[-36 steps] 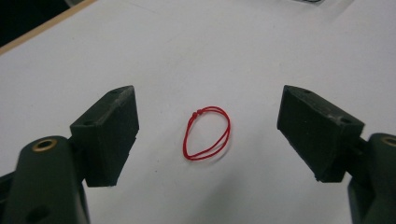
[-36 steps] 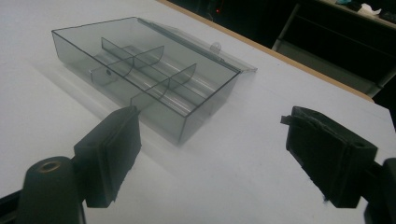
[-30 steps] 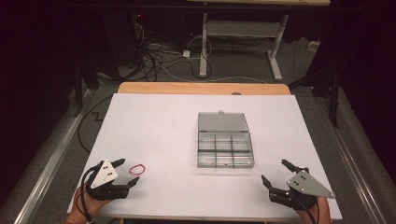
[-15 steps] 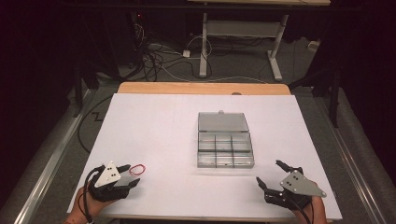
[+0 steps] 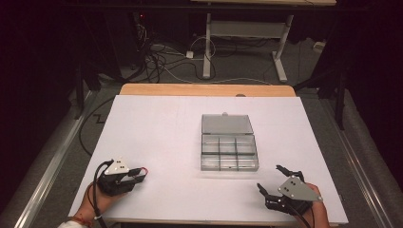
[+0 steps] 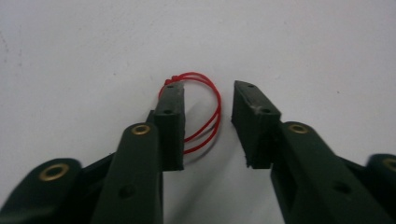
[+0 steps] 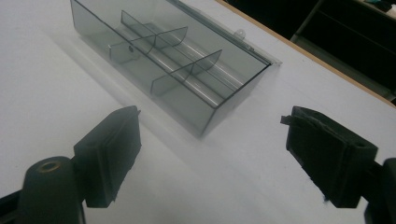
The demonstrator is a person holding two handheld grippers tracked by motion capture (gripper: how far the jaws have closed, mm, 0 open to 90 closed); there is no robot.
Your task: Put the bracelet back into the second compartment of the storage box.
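A thin red rubber band (image 6: 205, 112) is seen lying flat on the white counter (image 5: 180, 123), directly at the tips of the left gripper (image 6: 205, 123). In the left gripper view the band is partly hidden behind the left-hand jaw, while the rest of its loop curves into the gap between the two jaws; whether the jaw touches the band cannot be told. The jaws are held apart with a clear gap between them, and nothing is pinched. In the high view the same band (image 5: 143, 170) is glimpsed as a small red mark just ahead of the left gripper (image 5: 138, 175), which is held low over the counter near its near edge by a hand (image 5: 95, 199) coming in from below.

Well ahead of the right gripper (image 7: 205, 154) a clear plastic compartment box (image 7: 173, 60) is seen standing on the counter, its lid laid open flat behind it and its inside split by thin dividers into small cells. No contents can be made out in the cells. The jaws of the right gripper are spread wide, apart from each other and from the box, with bare counter between them. In the high view the box (image 5: 228, 142) is placed beyond and to the inner side of the right gripper (image 5: 271, 183), which is held by a hand (image 5: 313, 213) close to the near edge of the counter.

Beyond the far edge of the counter, a dark floor with loose cables (image 5: 161, 57) and the white legs of another table (image 5: 247, 42) are seen.
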